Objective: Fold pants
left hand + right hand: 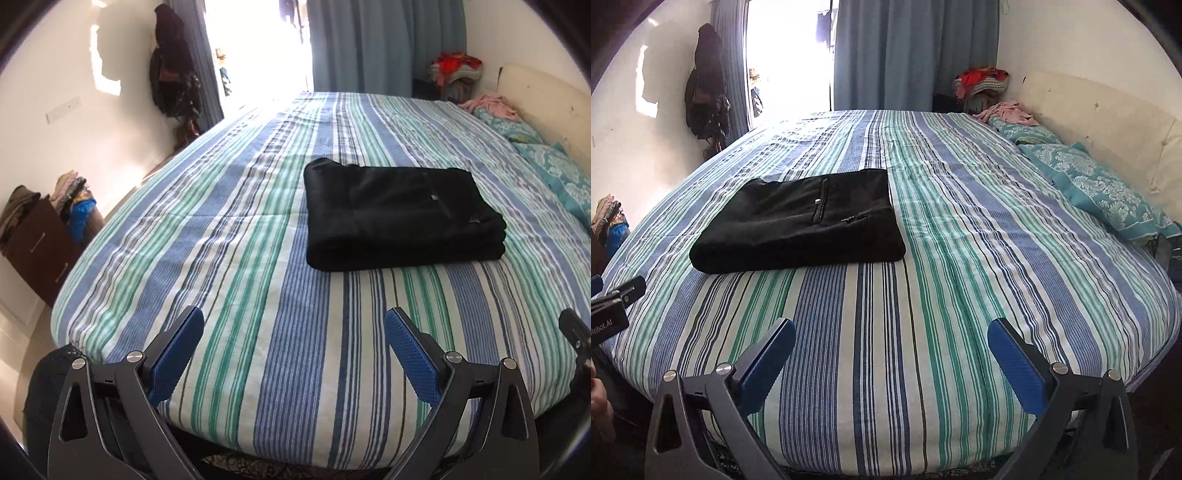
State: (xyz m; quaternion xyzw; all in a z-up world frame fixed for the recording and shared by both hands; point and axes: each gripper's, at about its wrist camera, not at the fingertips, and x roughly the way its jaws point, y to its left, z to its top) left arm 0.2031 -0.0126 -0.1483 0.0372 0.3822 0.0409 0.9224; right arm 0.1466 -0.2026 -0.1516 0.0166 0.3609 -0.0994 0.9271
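Observation:
Black pants [400,214] lie folded into a thick rectangle on the striped bed [258,258]. They also show in the right wrist view [801,221], left of centre, with a zipper on top. My left gripper [293,321] is open and empty, held above the bed's near edge, well short of the pants. My right gripper [892,332] is open and empty, above the near edge too, to the right of the pants. Part of the left gripper [617,299] shows at the right wrist view's left edge.
Teal patterned pillows [1100,188] and a pink cloth [1008,110] lie along the headboard on the right. A clothes pile [982,83] sits in the far corner. A dark dresser [37,247] with clothes stands left of the bed. Blue curtains [905,51] hang behind.

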